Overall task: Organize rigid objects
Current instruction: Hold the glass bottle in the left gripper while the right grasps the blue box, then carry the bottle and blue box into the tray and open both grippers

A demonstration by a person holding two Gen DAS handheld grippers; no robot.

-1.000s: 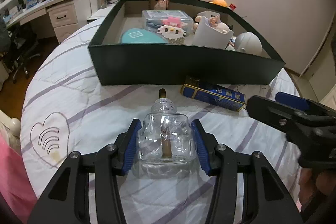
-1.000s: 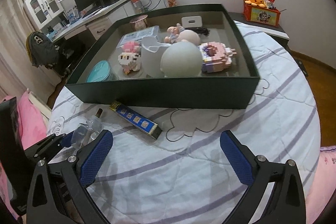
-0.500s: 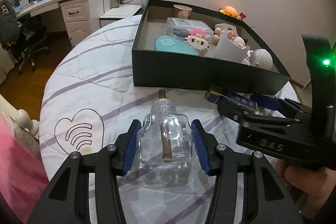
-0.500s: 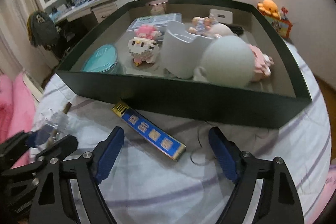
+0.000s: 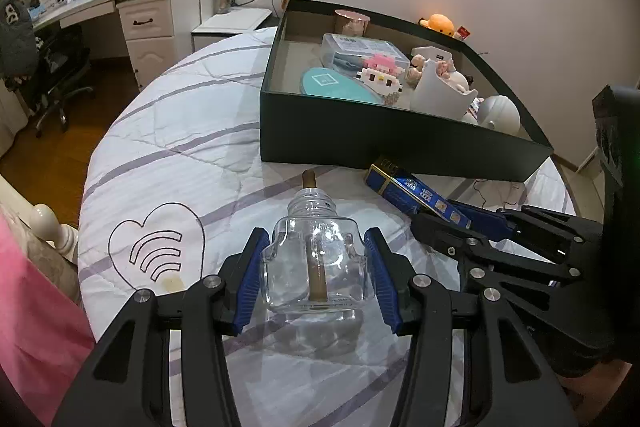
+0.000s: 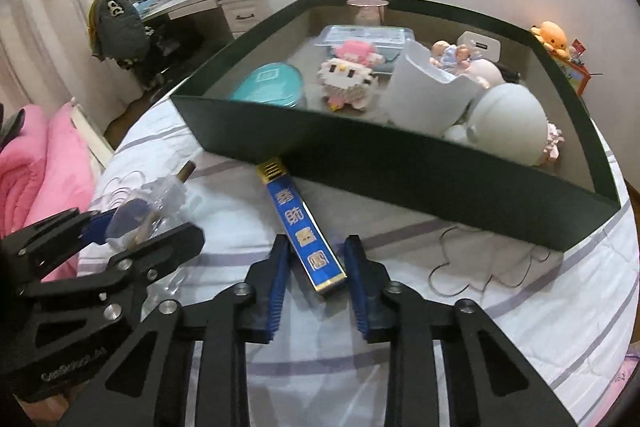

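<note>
Clear glossy glass bottle [image 5: 318,269] with a matt brown stick inside. Glossy blue-and-gold printed carton [image 6: 303,227]. Matt dark green card box [image 6: 400,163]. Quilted white cloth bed cover [image 5: 180,155], purple stripes. Matt black plastic left hand-held gripper [image 5: 316,279], ribbed blue pads [image 5: 249,279], metal screws.

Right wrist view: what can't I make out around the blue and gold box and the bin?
- Long blue and gold box: whether the right gripper pads touch it yet; jaws closing around it.
- Pink block figure: mostly behind the white sphere.
- Clear glass bottle: partly covered by the left gripper.
</note>
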